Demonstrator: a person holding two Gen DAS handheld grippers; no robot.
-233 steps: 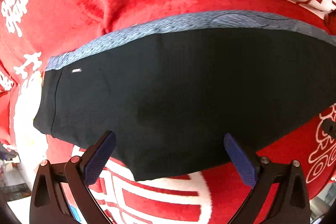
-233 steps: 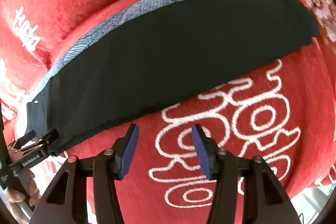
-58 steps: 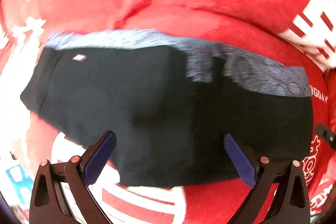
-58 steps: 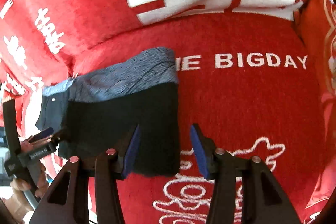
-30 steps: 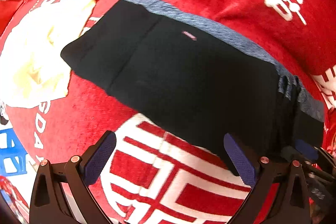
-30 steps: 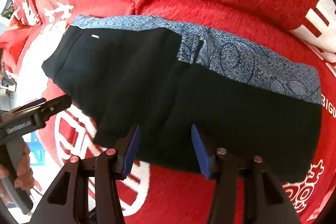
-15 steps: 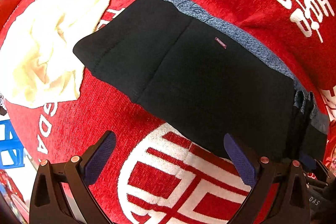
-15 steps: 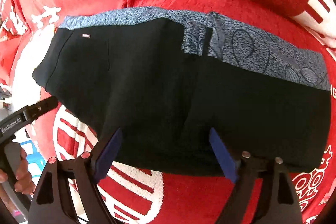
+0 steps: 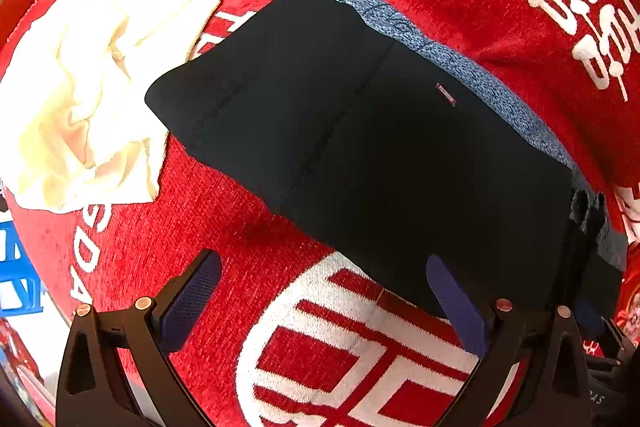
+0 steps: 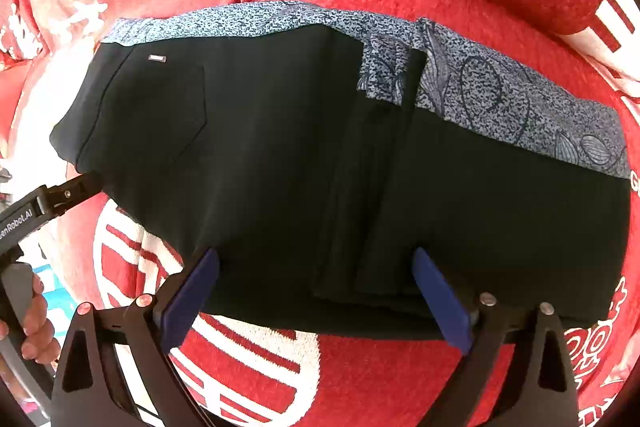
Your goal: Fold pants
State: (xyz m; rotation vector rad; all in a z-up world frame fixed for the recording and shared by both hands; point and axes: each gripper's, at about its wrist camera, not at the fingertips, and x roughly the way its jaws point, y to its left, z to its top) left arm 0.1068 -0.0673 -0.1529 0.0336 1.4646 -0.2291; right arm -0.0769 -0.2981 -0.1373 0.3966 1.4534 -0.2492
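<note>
Black pants (image 10: 280,155) with a blue patterned side stripe (image 10: 500,99) lie folded over on the red blanket; the leg ends lie on the upper part. In the left wrist view the pants (image 9: 380,147) stretch from upper left to right. My left gripper (image 9: 320,303) is open and empty, just off the pants' near edge. My right gripper (image 10: 316,291) is open and empty over the near edge of the folded layer. The left gripper also shows at the left of the right wrist view (image 10: 60,195), next to the waist end.
The red blanket (image 9: 200,227) with white characters covers the whole surface. A crumpled cream cloth (image 9: 88,87) lies left of the pants' waist end. A blue crate (image 9: 16,279) shows past the blanket's left edge.
The right gripper carried the leg ends over onto the upper pants, then opened and let go. The left gripper has pulled back and swung left toward the waist end.
</note>
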